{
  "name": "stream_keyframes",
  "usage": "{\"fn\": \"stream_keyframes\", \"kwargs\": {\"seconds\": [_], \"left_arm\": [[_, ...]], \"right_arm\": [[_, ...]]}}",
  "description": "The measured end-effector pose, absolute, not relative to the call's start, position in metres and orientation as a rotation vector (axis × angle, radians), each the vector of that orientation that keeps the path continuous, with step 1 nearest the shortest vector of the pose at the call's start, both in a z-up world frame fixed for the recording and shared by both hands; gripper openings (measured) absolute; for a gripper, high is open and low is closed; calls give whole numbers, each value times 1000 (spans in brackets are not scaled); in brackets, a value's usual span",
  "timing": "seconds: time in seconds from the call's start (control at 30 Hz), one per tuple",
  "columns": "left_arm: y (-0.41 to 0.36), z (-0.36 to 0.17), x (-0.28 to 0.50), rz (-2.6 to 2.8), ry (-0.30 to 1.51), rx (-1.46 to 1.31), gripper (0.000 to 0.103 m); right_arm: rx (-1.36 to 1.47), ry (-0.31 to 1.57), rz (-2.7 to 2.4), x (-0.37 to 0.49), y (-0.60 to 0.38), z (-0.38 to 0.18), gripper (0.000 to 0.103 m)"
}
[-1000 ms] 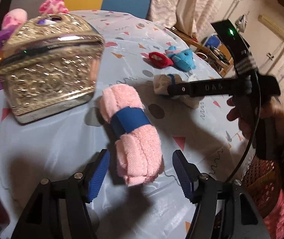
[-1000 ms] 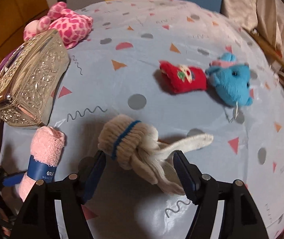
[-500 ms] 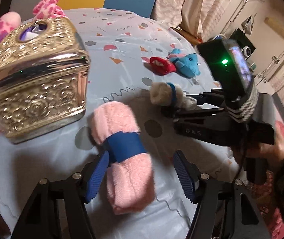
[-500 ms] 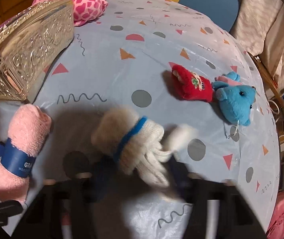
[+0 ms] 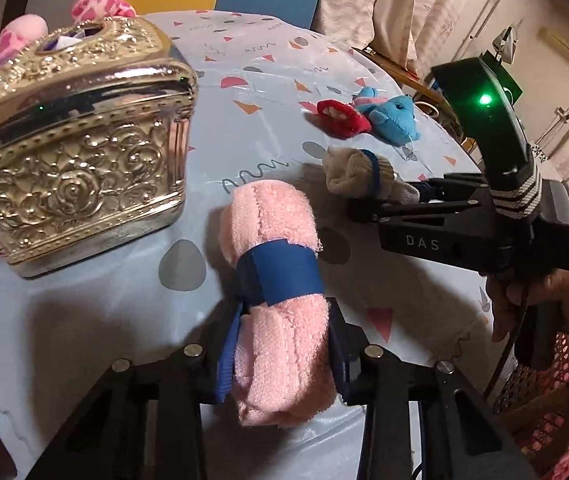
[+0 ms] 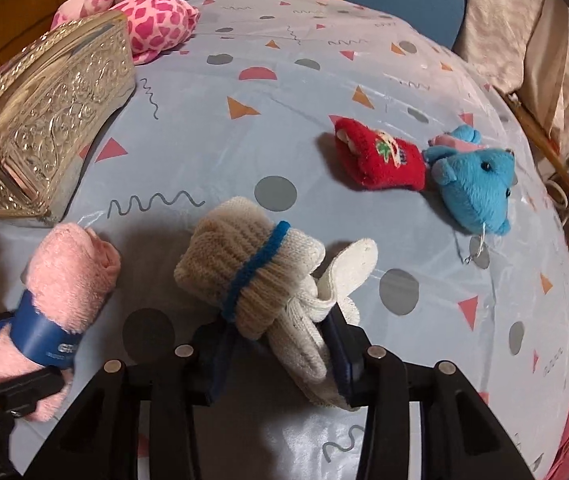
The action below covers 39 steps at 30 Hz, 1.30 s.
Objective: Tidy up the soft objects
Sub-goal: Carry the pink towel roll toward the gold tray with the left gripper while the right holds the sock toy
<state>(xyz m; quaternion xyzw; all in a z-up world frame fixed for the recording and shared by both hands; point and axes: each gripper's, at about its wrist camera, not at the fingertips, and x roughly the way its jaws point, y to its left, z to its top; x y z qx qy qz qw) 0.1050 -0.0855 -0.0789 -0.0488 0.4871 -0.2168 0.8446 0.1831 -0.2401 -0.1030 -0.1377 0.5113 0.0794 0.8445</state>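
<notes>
A pink towel roll (image 5: 272, 232) with a blue band lies on the patterned tablecloth (image 5: 268, 92). My left gripper (image 5: 284, 340) has its jaws closing on the roll's near end, and both blue pads press into the pile. To its right, a cream knitted bundle (image 6: 240, 264) tied with a blue band sits between the pads of my right gripper (image 6: 280, 340), which is shut on it. The left wrist view shows that bundle (image 5: 350, 170) at the tip of the right gripper, held by a hand (image 5: 540, 292). The pink roll (image 6: 68, 276) also shows at the lower left of the right wrist view.
An ornate gold box (image 5: 72, 152) stands left of the pink roll, with a pink spotted plush (image 6: 152, 16) behind it. A red knitted piece (image 6: 380, 160) and a blue plush (image 6: 476, 188) lie further back on the right. A pink basket (image 5: 540, 400) sits below the table's right edge.
Both pairs of jaws have narrowed from wide apart onto their bundles. The left now pinches the pink roll, the right the cream bundle. The right gripper has come lower.
</notes>
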Motion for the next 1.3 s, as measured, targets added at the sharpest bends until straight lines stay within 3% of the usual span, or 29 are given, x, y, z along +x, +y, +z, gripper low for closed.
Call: {"fn": "stream_keyframes", "kwargs": {"seconds": [0.8, 1.3], "left_arm": [[-57, -15, 42, -416, 831, -21, 36], [-25, 0, 27, -404, 810, -93, 36]], "right_arm": [[-349, 1019, 176, 170, -235, -103, 42], [-346, 1026, 178, 171, -237, -102, 42]]}}
